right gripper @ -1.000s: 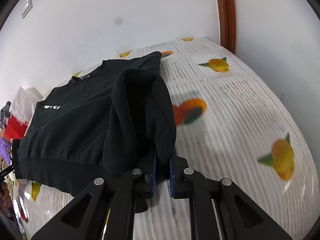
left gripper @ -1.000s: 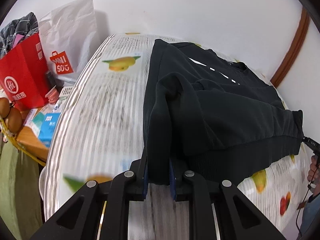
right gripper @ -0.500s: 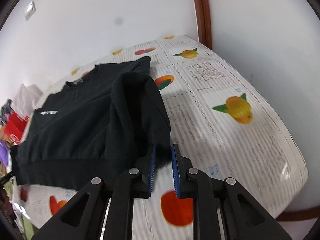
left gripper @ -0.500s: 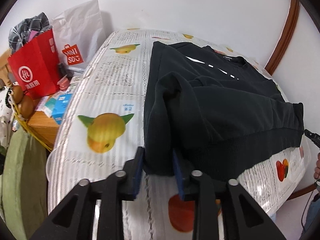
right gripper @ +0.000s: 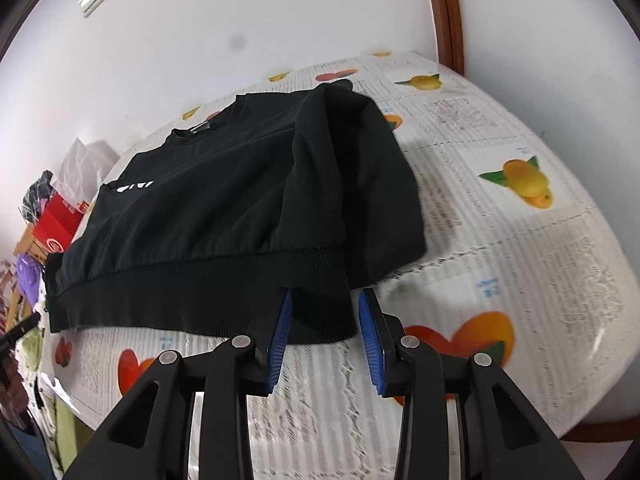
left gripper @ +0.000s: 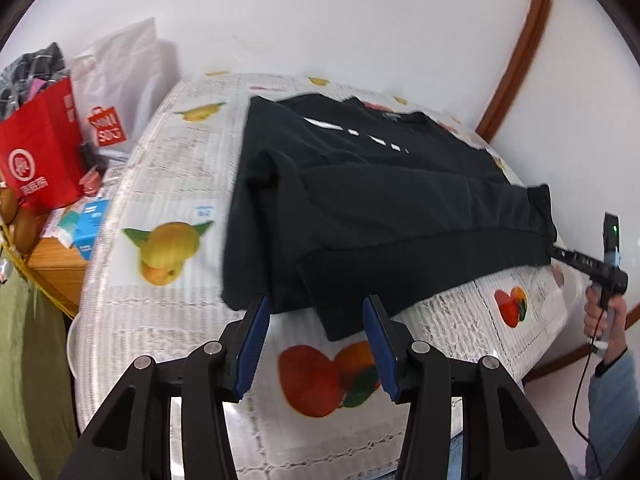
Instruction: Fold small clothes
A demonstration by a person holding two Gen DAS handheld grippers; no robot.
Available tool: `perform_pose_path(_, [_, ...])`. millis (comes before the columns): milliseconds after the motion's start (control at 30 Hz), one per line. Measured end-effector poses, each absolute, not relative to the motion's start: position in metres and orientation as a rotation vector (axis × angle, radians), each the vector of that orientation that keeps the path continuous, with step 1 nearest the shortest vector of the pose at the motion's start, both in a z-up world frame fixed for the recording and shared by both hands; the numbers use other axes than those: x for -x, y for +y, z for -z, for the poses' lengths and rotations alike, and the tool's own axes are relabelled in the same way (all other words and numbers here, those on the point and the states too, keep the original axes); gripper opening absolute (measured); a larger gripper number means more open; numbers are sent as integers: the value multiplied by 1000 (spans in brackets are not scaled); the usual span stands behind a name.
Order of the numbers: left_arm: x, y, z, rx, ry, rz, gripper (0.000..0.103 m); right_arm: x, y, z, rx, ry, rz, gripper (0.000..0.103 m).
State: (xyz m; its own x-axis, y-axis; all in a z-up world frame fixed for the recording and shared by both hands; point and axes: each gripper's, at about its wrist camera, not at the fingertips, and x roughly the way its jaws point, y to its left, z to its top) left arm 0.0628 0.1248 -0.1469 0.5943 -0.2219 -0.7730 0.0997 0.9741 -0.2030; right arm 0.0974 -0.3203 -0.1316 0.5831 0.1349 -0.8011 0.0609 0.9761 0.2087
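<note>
At the far left, a red paper bag [left gripper: 38, 160] and a white Miniso bag [left gripper: 116, 92] stand off the worktop [left gripper: 168, 184], clear of the folding area. The black sweatshirt [left gripper: 380, 200] lies flat across the fruit-print cloth, sleeves laid down over the body so the garment forms a narrower block. The left tool [left gripper: 316, 344] has just been opening; its blue pads stand apart at the near left cuff without pressing it, so the sleeve rests on its own. The right tool [right gripper: 324, 340] has likewise been opening, straddling the near right cuff loosely. Both releases suggest the sleeve fold is judged placed.
</note>
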Motion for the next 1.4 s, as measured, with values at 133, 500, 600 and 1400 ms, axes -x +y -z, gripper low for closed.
perform_pose_path(133, [-78,118,161,166,968,209,46,-104,-318,140,-233,970,-35,35])
perform_pose_path(500, [-87,112,161,158,973,210,14,-99,-309,140,-191,947,-53,13])
perform_pose_path(600, [-82,107,149,123,938,207,10,-93,-308,131,-175,929,-71,12])
perform_pose_path(1400, [-179,105,75,154,782,149,7,-179,-316,43,-297,702,-124,5])
